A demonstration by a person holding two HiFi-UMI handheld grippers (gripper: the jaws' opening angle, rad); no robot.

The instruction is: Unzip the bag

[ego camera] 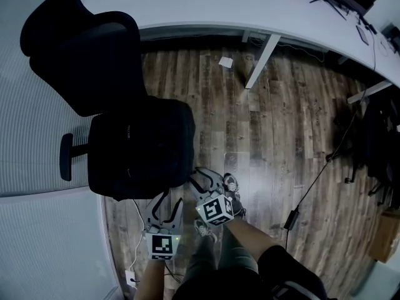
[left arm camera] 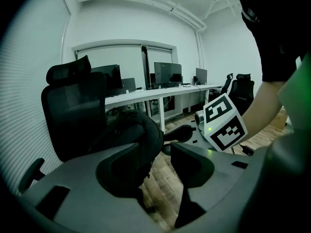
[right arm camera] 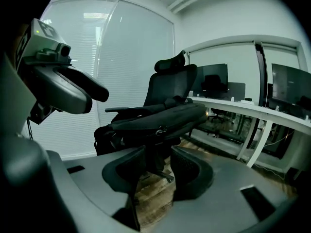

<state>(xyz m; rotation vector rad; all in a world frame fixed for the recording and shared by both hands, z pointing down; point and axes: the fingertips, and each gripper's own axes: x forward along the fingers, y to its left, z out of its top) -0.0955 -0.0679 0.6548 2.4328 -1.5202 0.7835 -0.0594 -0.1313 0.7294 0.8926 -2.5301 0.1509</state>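
Black soft fabric bag (ego camera: 140, 145) lay flat on the seat of a black mesh-backed office chair (ego camera: 75, 49), which stood on a wood-plank floor (ego camera: 281, 124) beside a white curved desk (ego camera: 250, 5).

Left gripper (ego camera: 165, 204) was held low at the bag's near edge. Left gripper view: fingers spread, only floor between them, bag (left arm camera: 131, 130) just beyond the left finger.

Right gripper (ego camera: 205, 181) was just beside it, near the bag's near right corner. Right gripper view: fingers spread, nothing pinched. Bag (right arm camera: 160, 118) was ahead of the jaws, with a small metal zip pull (right arm camera: 161, 129) visible on its facing edge, untouched.
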